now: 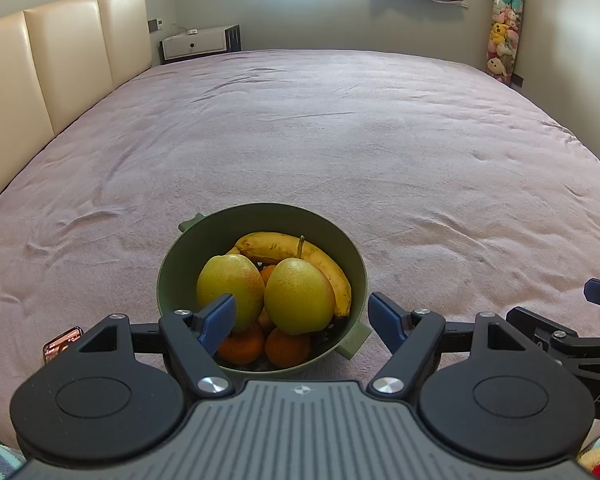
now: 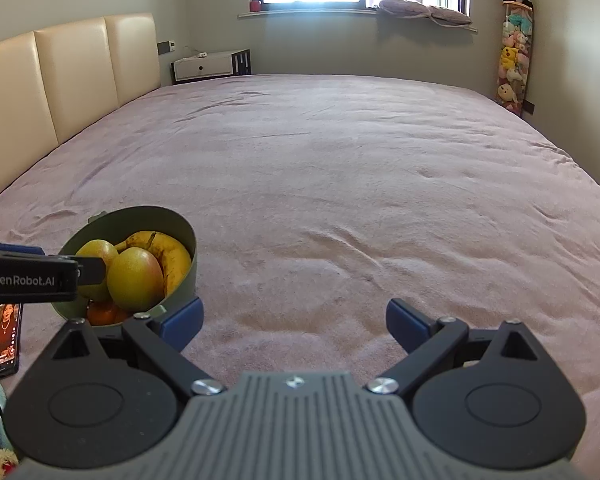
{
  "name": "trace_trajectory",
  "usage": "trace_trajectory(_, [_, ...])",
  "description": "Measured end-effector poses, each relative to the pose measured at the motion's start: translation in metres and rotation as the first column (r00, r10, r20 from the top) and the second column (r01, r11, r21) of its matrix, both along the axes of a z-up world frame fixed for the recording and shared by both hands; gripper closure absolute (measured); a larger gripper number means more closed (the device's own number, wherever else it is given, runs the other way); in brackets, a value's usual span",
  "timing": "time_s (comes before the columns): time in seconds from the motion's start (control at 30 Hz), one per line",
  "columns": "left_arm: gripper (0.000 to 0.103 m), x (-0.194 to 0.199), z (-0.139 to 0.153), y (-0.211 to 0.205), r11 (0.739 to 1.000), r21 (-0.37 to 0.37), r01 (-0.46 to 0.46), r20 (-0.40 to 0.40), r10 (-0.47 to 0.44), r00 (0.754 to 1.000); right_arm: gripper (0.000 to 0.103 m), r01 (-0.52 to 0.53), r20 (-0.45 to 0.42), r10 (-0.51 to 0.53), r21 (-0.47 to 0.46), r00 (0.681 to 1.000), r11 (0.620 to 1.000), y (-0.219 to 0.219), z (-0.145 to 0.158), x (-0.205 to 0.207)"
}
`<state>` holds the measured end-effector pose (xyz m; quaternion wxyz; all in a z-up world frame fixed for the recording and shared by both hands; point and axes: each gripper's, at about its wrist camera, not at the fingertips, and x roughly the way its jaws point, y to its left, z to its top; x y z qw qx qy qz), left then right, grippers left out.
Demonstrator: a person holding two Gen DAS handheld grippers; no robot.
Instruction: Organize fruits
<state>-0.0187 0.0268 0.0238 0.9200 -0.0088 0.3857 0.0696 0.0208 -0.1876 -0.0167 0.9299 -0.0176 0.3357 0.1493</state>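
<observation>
Left wrist view, left gripper (image 1: 304, 320): we see its jaws spread wide and holding nothing; one blue pad lies across the front of the left pear, the other sits just outside the bowl's right rim.
Left wrist view, bowl (image 1: 180, 256): the green bowl rests on the bed (image 1: 300, 140), directly ahead of the jaws.
Left wrist view, fruit: two yellow-green pears, left pear (image 1: 224, 276) and right pear (image 1: 298, 296), sit side by side on top; a banana (image 1: 300, 252) curves behind them along the far wall; oranges (image 1: 286, 348) lie underneath at the near side.
Left wrist view, surroundings: a phone (image 1: 60, 346) lies on the bed to the left of the bowl; part of the right gripper (image 1: 580, 320) enters at the right edge; a cream headboard (image 1: 60, 60) runs along the left, a white nightstand (image 1: 194, 44) stands beyond it.
Right wrist view, right gripper (image 2: 294, 322): we find its jaws released and empty, over bare pink bedcover; the left pad is just beside the bowl's (image 2: 184, 268) near right wall.
Right wrist view, obstruction: the left gripper's (image 2: 28, 276) black arm crosses in front of the left pear (image 2: 96, 250) and hides part of the bowl.
Right wrist view, other things: the lit phone (image 2: 4, 336) lies left of the bowl; stuffed toys (image 2: 514, 60) hang in the far right corner.
</observation>
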Motion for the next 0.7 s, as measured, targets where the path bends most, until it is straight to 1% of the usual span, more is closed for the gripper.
trace_trajectory(0.3, [0.015,-0.0001,0.0002,0.0,1.0,0.001,0.0,0.0,0.0,1.0,0.008,0.002,-0.007,-0.002,0.0,1.0,1.0,-0.0003,-0.0012,0.0021])
trace_trajectory(0.7, [0.015,-0.0008,0.0015,0.0026,1.0,-0.021,0.007,0.001,-0.007,1.0,0.008,-0.001,-0.018,0.001,-0.002,1.0,1.0,0.0011,-0.0038,0.0035])
